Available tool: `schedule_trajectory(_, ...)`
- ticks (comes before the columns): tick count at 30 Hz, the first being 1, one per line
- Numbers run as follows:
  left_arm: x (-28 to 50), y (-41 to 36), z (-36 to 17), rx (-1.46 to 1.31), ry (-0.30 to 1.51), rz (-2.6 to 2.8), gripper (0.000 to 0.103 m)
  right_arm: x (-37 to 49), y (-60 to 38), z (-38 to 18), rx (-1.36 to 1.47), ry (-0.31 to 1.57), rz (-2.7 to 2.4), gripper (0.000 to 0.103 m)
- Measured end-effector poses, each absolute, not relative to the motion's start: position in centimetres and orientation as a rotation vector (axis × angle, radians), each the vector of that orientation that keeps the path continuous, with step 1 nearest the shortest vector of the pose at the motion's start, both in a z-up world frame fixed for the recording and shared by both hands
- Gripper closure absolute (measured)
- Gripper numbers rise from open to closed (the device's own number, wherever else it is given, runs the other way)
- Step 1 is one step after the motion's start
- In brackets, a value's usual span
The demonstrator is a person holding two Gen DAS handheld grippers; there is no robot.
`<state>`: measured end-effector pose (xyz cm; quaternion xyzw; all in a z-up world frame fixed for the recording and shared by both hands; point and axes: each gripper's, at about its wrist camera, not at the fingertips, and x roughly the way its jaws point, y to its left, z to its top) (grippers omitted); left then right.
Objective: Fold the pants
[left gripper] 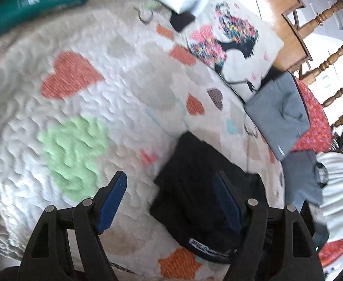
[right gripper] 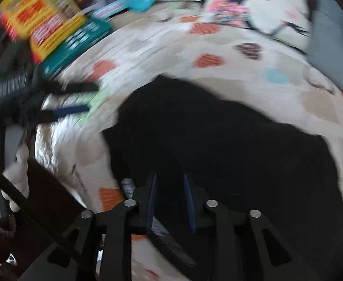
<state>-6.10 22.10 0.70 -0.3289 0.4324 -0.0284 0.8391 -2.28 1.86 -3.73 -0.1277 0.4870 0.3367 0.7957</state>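
The black pants (left gripper: 209,201) lie folded into a compact bundle on a white quilt (left gripper: 101,93) patterned with coloured hearts, which seems to cover a bed. A printed waistband label shows at the near edge of the bundle in the left wrist view.

The left gripper (left gripper: 171,185) is spread wide open and holds nothing. Its right finger sits over the bundle's top, while its left finger hangs over bare quilt beside a pale green heart (left gripper: 74,154). Whether the right finger touches the cloth is hard to judge.

The right gripper (right gripper: 170,185) hovers low over the pants (right gripper: 218,152), which fill most of its blurred view as a dark mass. Its blue pads stand a narrow gap apart with nothing visibly caught between them, so it looks slightly open.

In that same view the left gripper (right gripper: 82,98) appears at the far left, above the quilt (right gripper: 171,53).

Beyond the pants lie two folded grey garments (left gripper: 277,117), a cushion (left gripper: 237,46) printed with a woman's profile, and a teal box (left gripper: 37,2). A wooden chair (left gripper: 330,58) stands past the bed's edge.
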Motion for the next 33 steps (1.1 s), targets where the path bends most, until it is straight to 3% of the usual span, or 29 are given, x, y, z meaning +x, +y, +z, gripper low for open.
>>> schedule_trajectory(3, -6.3, 22.6, 0.8, -0.708, 0.912, -0.041, 0.028, -3.1, 4.1, -4.6, -0.379, 0.978, 0.671, 0.067)
schedule_trajectory(6, -6.2, 24.1, 0.2, -0.742, 0.915, -0.043, 0.028, -2.2, 3.7, -4.6, -0.305, 1.014, 0.657, 0.081)
schedule_trajectory(7, -6.3, 24.3, 0.2, -0.751, 0.910, -0.043, 0.028, -1.9, 3.2, -4.3, -0.260, 1.027, 0.668, 0.091)
schedule_trajectory(11, -6.2, 24.4, 0.6, -0.766, 0.875, -0.040, 0.028, -2.2, 2.1, -3.1, -0.172, 1.056, 0.700, 0.093)
schedule_trajectory(21, -6.4, 23.0, 1.3, -0.715, 0.856, -0.065, 0.028, -4.9, 2.9, -4.6, -0.215, 1.098, 0.742, 0.092)
schedule_trajectory(26, -5.4, 20.0, 0.7, -0.650, 0.910, -0.102, 0.028, -4.9, 1.7, -4.7, -0.133, 1.139, 0.803, 0.079)
schedule_trajectory(33, -4.9, 15.1, 0.9, -0.506, 0.934, -0.188, 0.028, -5.0, -12.3, -2.4, 0.028, 1.117, 0.586, 0.079)
